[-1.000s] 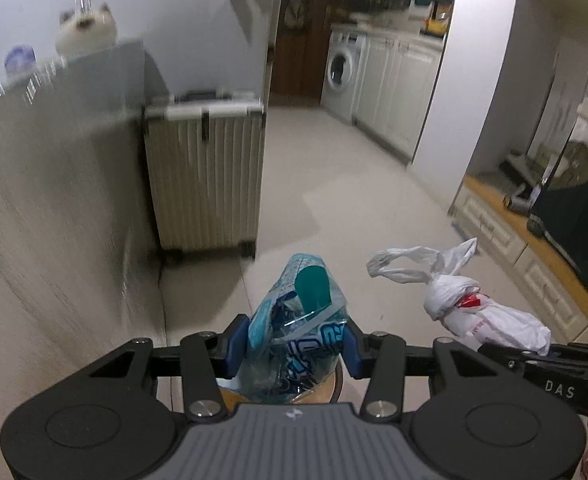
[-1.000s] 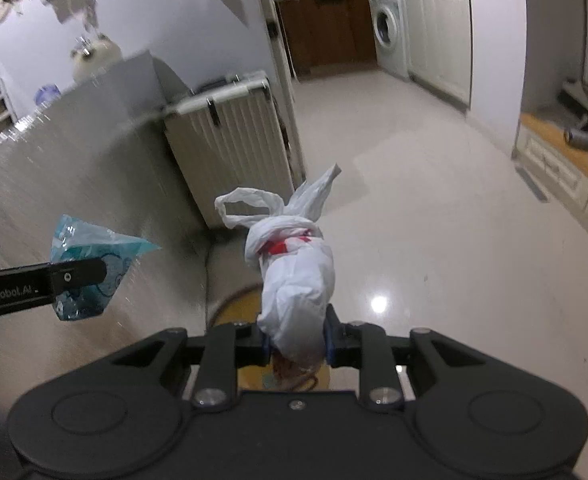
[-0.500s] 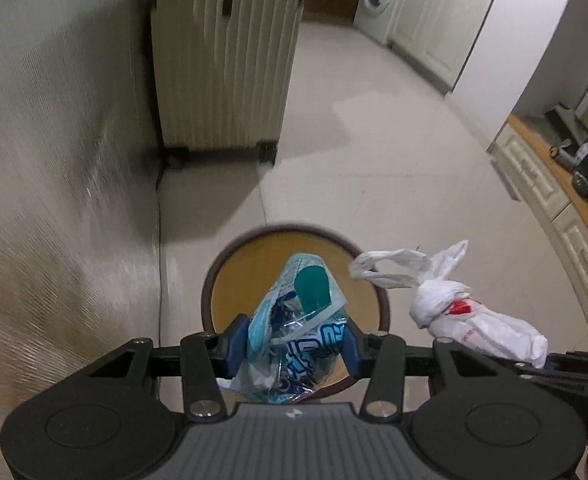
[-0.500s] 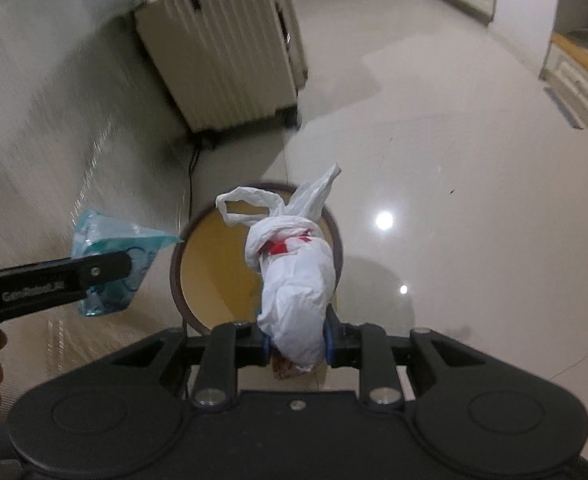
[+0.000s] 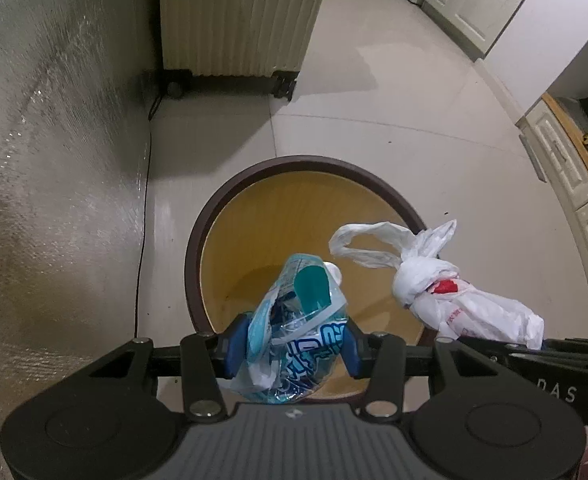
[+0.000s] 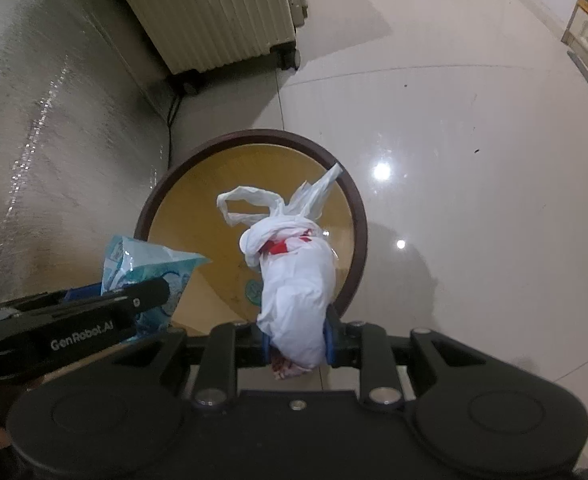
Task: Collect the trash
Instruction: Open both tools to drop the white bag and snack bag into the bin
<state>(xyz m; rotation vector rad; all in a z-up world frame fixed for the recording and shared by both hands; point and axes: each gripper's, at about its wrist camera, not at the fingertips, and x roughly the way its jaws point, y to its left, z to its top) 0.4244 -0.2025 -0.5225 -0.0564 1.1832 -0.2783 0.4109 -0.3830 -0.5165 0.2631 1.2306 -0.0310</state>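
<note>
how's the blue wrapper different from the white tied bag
The blue wrapper is crumpled, glossy, printed film, open at the top; the white plastic bag is opaque, knotted shut, with red print. The wrapper sits in the left gripper, the bag in the right gripper. Both are held over the round bin.
</note>
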